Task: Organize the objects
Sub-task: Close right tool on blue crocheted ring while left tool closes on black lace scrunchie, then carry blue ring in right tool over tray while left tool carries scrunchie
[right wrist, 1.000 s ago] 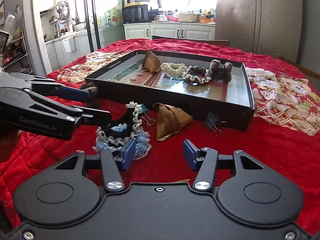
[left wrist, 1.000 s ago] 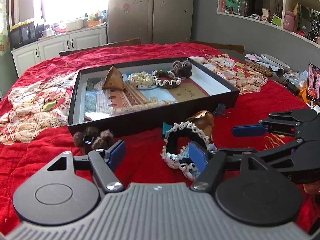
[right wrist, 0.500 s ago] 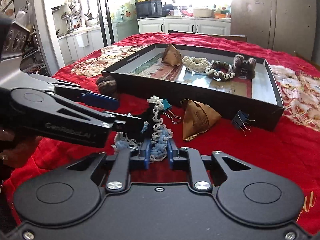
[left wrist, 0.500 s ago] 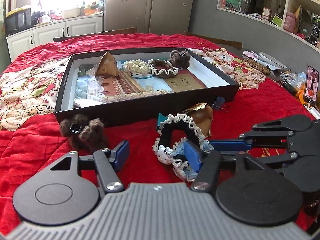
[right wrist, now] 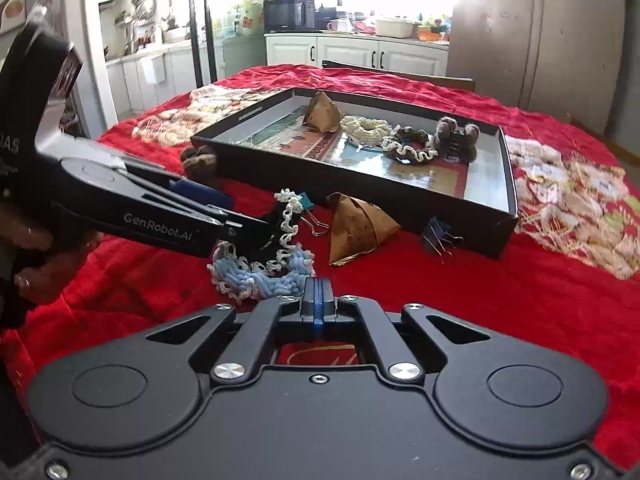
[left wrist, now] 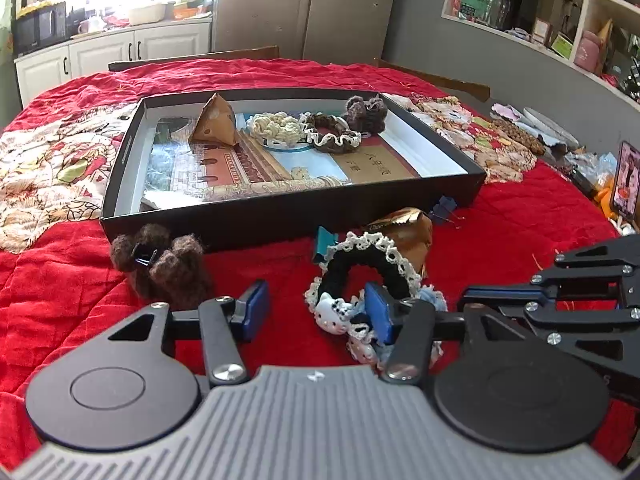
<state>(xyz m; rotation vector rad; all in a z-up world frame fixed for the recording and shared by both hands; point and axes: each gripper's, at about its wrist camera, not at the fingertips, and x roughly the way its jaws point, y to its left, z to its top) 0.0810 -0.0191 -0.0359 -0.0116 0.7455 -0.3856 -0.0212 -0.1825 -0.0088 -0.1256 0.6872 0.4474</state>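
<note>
A black scrunchie (left wrist: 372, 260) with white lace and a cat charm lies tangled with a light-blue scrunchie (right wrist: 260, 276) on the red cloth, in front of the black box (left wrist: 280, 216). My left gripper (left wrist: 316, 312) is closing. Its right pad (left wrist: 378, 312) sits at the black ring and its left pad over bare cloth, neither pressing. In the right wrist view the left gripper (right wrist: 240, 216) reaches in from the left, lower finger against the black scrunchie (right wrist: 276, 220). My right gripper (right wrist: 317, 300) has its pads together, nipping the blue scrunchie's near rim.
In the box (right wrist: 360, 184) lie a gold paper pyramid, scrunchies and a furry clip. Outside it are a brown furry clip (left wrist: 160, 264), a gold pyramid (right wrist: 356, 228), a teal binder clip (right wrist: 306, 200) and a blue one (right wrist: 436, 232). A phone (left wrist: 626, 184) stands far right.
The right jaws went from wide apart to fully together at the blue scrunchie. The left jaws narrowed, and the left gripper edged closer to the black scrunchie.
</note>
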